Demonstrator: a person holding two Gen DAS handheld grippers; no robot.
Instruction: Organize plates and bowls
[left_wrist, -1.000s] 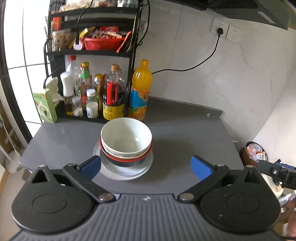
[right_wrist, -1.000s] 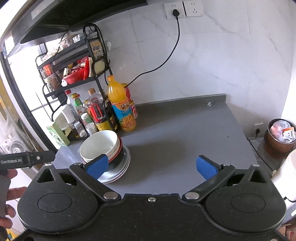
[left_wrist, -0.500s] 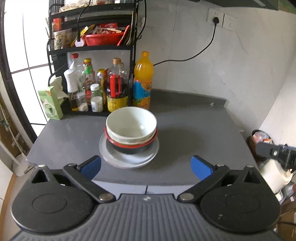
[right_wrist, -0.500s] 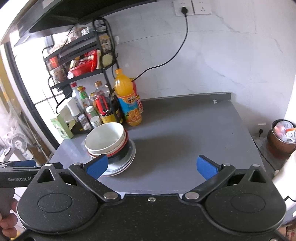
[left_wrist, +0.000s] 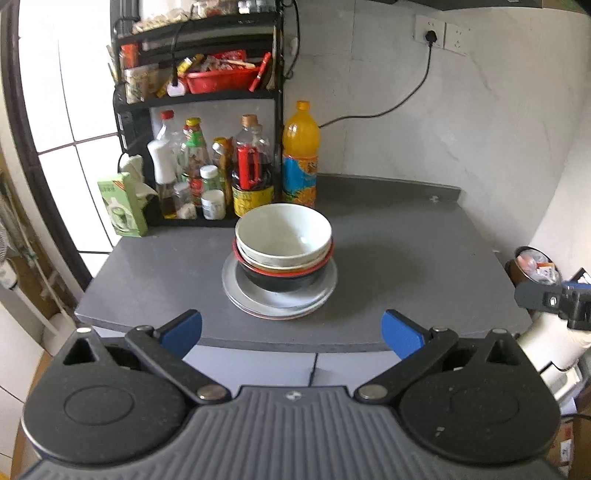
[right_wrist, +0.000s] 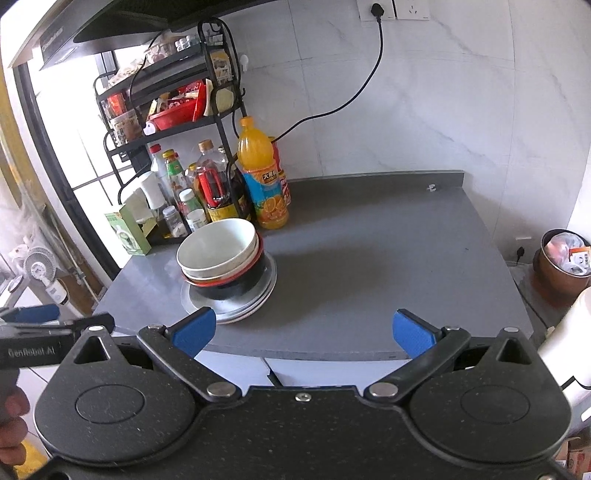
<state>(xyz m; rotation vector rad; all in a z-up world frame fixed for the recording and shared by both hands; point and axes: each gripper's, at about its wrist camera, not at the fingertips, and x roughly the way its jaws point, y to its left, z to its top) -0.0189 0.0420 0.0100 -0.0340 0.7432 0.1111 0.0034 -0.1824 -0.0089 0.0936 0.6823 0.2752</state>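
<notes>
Bowls (left_wrist: 283, 236) sit nested atop stacked plates (left_wrist: 279, 295); both claws gape wide, empty.

White lettering "GenRobot.AI" stands on the black body of the left claw (right_wrist: 31, 320), seen far left of the right claw (right_wrist: 301, 330). The labels on the bottles beyond it are too small to read.
</notes>
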